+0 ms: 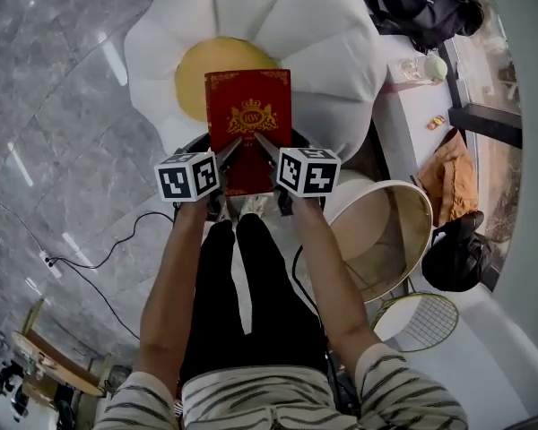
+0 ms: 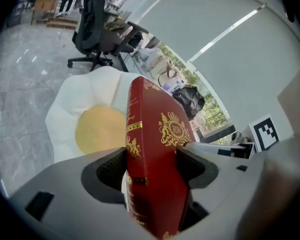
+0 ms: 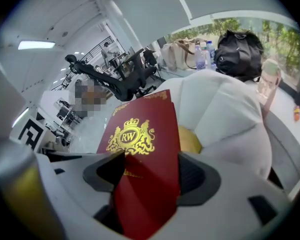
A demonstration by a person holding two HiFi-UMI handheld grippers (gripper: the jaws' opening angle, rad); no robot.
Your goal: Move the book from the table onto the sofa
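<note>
Red book (image 1: 248, 115), its near edge clamped by 2 closed claws, the left gripper (image 1: 229, 149) and right gripper (image 1: 266, 144), over the white sofa (image 1: 291, 25), seemingly not touching it.

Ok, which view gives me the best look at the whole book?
The head view: nearly the whole red book shows cover-up over the white sofa. The left gripper view shows its spine and cover obliquely; the right gripper view shows the crest, but the jaws cover its lower part.

Head view looks steeply down; both gripper views look forward, close along their jaws; all share the book (image 1: 248, 119).
</note>
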